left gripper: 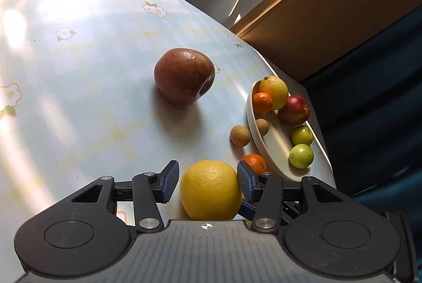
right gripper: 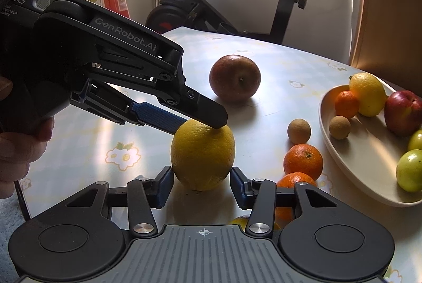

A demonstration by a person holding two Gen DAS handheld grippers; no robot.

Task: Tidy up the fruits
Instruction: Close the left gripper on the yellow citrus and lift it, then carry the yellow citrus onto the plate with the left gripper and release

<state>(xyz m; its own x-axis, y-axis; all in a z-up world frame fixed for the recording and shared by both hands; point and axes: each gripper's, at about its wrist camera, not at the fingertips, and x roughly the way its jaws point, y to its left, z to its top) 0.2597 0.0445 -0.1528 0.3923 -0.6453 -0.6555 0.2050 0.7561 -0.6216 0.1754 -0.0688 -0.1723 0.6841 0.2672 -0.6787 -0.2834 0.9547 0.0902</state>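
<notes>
Lemon (right gripper: 202, 157) on bench (left gripper: 79, 98) is straddled by both tools: left tool (left gripper: 208, 181) and right tool (right gripper: 201, 185) released, not clamped. Next: one grip closed, lemon carried to plate (right gripper: 369, 177) right of it.

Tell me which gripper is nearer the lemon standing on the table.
Left. The left gripper touches the lemon's top; the right gripper straddles its base, small gaps both sides.
</notes>
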